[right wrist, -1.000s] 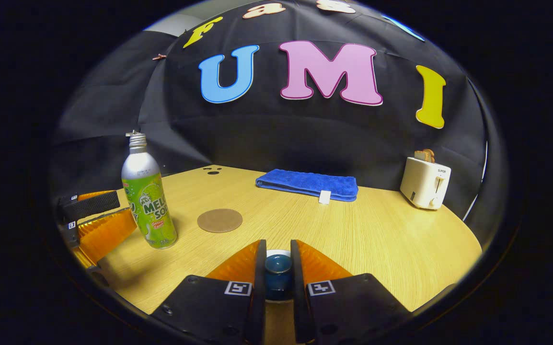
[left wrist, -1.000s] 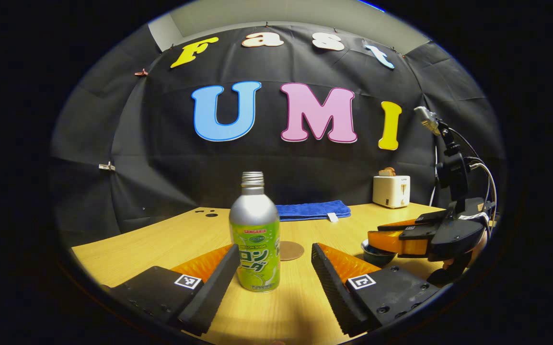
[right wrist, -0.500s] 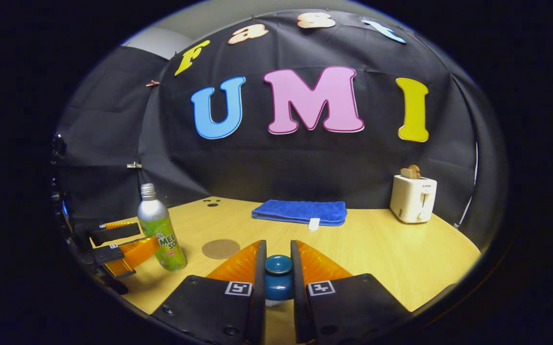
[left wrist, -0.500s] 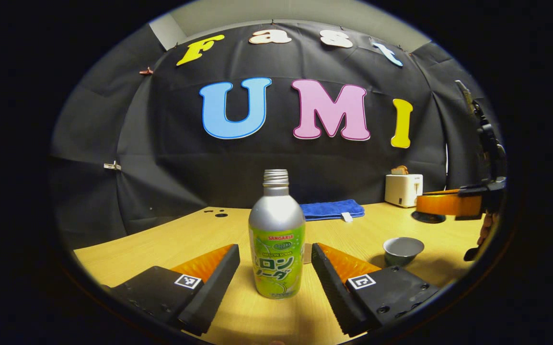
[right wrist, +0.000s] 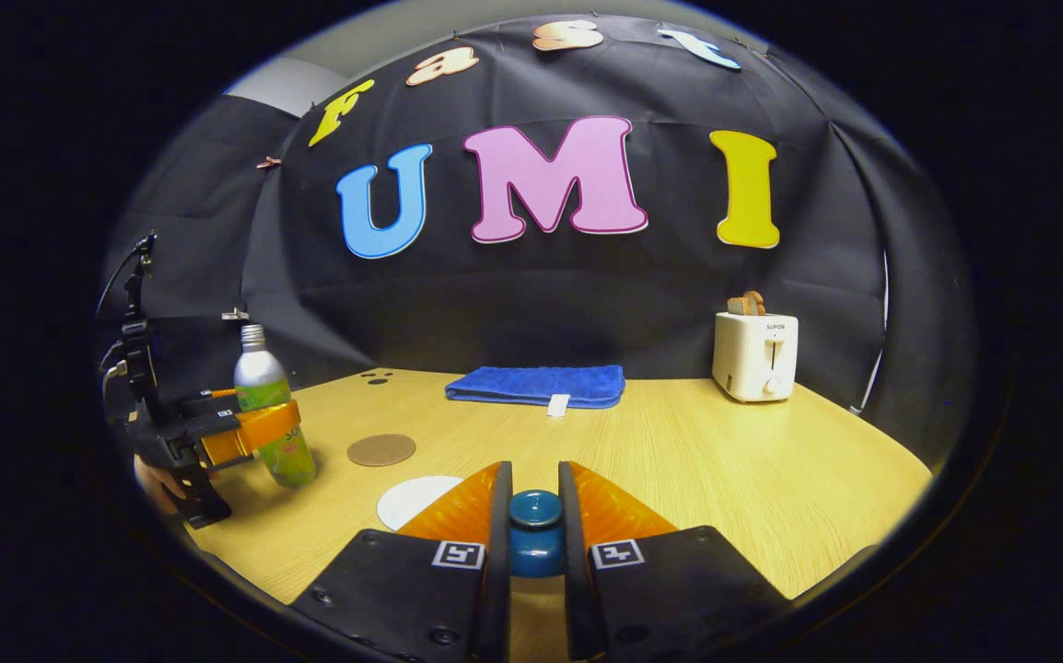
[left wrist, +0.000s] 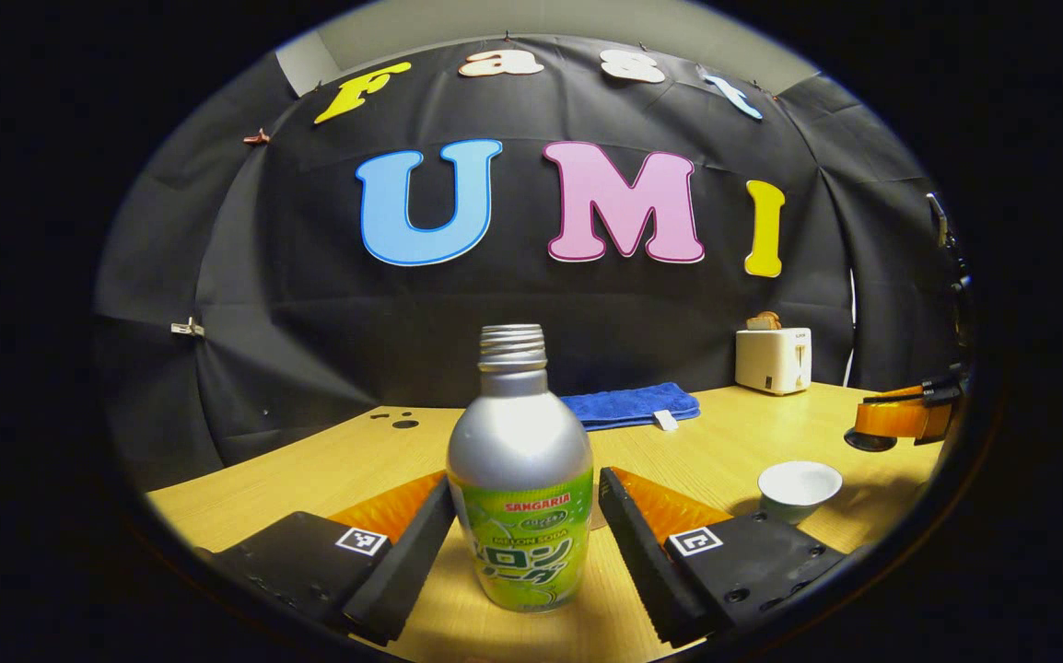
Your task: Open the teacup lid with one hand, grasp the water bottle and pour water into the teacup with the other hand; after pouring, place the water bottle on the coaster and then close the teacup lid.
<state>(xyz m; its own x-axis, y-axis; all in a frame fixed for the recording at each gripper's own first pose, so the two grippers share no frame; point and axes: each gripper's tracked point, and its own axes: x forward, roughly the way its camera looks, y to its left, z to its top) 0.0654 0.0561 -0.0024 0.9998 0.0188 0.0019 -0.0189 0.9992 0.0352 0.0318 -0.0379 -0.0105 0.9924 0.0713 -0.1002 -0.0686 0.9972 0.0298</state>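
In the right gripper view the coaster [right wrist: 381,449] lay on the table [right wrist: 725,470] right of the water bottle [right wrist: 272,419]. The towel [right wrist: 536,385] lay behind, the toaster [right wrist: 754,354] far right.

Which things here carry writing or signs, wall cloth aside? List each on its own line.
water bottle: printed label round its body, not quoted here.
toaster: small mark on its front, too small to read.
left tool: square coded markers, no words.
right tool, gripping the teacup lid: the same markers.
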